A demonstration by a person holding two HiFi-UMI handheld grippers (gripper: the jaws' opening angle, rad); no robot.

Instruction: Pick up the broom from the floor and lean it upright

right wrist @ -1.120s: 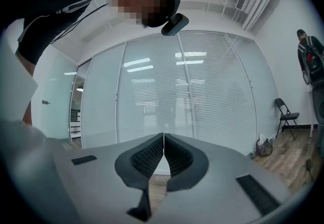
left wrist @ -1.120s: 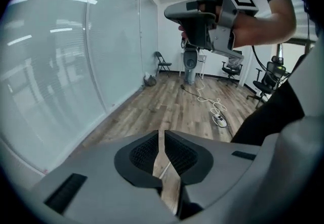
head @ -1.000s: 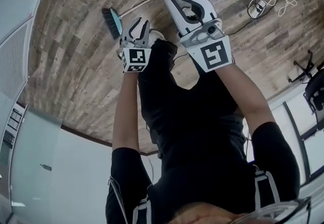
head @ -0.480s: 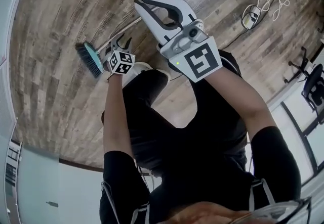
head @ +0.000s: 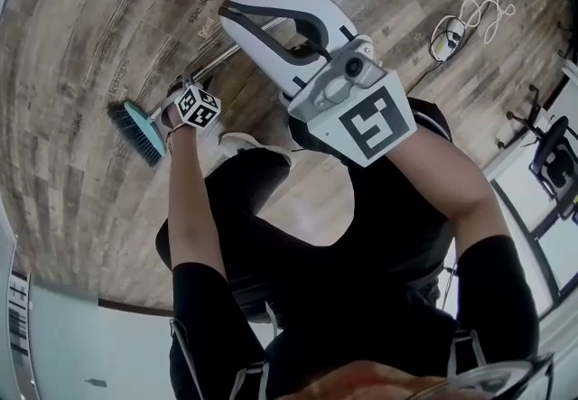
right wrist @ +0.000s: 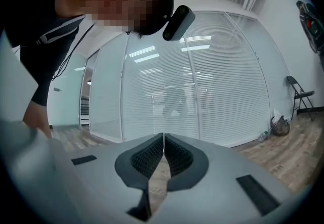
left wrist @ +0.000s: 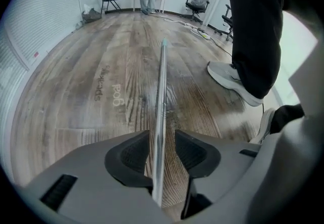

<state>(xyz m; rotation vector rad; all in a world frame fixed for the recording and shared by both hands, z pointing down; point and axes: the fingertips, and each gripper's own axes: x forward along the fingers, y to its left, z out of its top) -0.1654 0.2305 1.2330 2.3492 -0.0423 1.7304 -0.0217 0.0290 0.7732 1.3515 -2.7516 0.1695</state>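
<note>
Two grippers show, and each one is in a person's hand. The left gripper (left wrist: 162, 138) is low over the wooden floor (left wrist: 91, 76) and points steeply down. Its fingers (left wrist: 135, 156) are spread apart and have just been opening. The broom (head: 172, 100) lies on the floor. Its thin metal handle (left wrist: 162, 86) runs right between the fingers. It sits close to the left finger, with a gap on the right finger's side. The fingers do not pinch it. The handle goes straight on past the fingertips along the floor.

In the head view the teal brush head (head: 137, 129) lies just beside the left gripper (head: 182, 96). A white shoe (left wrist: 229, 79) stands on the floor, ahead of the left fingers and off to their right.

The right gripper (right wrist: 163, 139) is up in the air, well apart from the broom. Its fingers (right wrist: 149, 157) are pressed together with nothing between them. Far past their tips stands a wall of window blinds (right wrist: 223, 66).
</note>
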